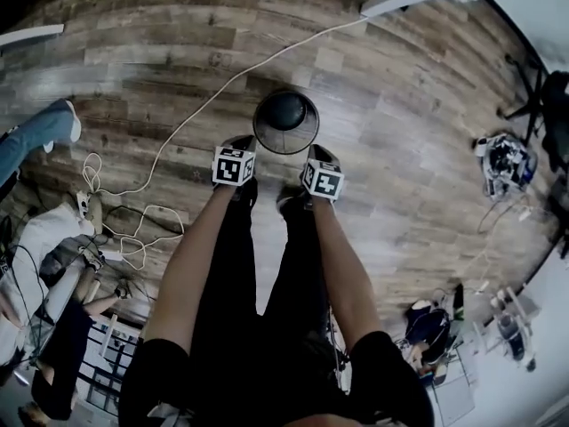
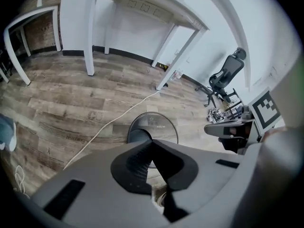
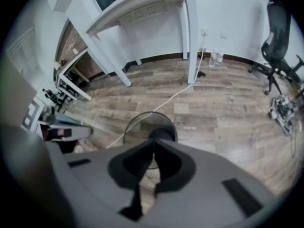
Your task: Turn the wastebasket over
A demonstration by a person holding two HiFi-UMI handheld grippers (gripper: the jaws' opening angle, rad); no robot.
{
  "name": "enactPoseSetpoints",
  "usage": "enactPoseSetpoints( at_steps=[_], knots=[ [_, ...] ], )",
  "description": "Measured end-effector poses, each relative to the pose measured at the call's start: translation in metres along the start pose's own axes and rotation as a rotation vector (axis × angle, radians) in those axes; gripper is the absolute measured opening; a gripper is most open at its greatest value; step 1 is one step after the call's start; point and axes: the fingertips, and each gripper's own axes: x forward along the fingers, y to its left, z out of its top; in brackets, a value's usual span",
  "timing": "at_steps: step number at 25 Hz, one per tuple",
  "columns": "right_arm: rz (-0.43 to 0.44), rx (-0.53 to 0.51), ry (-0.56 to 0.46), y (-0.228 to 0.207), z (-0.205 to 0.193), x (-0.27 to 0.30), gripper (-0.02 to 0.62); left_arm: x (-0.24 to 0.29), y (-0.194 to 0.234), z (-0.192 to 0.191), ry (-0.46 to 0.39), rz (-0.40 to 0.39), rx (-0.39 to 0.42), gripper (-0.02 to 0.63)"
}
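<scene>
A round black mesh wastebasket (image 1: 285,121) stands on the wood floor just ahead of the person's feet. Its dark round base shows inside the ring of its rim, and I cannot tell which end is up. My left gripper (image 1: 238,142) hangs at its near left edge and my right gripper (image 1: 317,155) at its near right edge, both above the floor. The left gripper view has the wastebasket (image 2: 156,123) beyond the left gripper (image 2: 151,142), shut with nothing in it. In the right gripper view the wastebasket (image 3: 141,127) lies past the right gripper (image 3: 153,140), also shut and empty.
A white cable (image 1: 204,105) runs across the floor from the far desk to a coil at the left. A person's leg in blue jeans (image 1: 36,136) is at the left edge. White desk legs (image 2: 89,56) stand beyond, an office chair (image 3: 280,37) and clutter (image 1: 505,163) at the right.
</scene>
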Motion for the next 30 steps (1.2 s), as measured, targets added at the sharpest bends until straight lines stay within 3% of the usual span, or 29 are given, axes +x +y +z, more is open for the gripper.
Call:
enactPoseSetpoints(
  at_steps=[5,14,24,30],
  knots=[
    [0.059,0.009,-0.022,0.019,0.017,-0.062,0.034,-0.067,-0.043,0.022,-0.093,-0.006,-0.010,0.034],
    [0.126,-0.028,-0.114,0.057,0.054,-0.178,0.032,-0.196,-0.094,0.058,-0.287,0.064,-0.027,0.034],
    [0.221,-0.126,-0.248,0.114,0.069,-0.313,0.032,-0.348,-0.160,0.088,-0.510,0.078,0.045,0.034],
    [0.267,-0.170,-0.379,0.144,0.095,-0.388,0.032,-0.426,-0.200,0.101,-0.628,0.064,0.103,0.034]
  ],
)
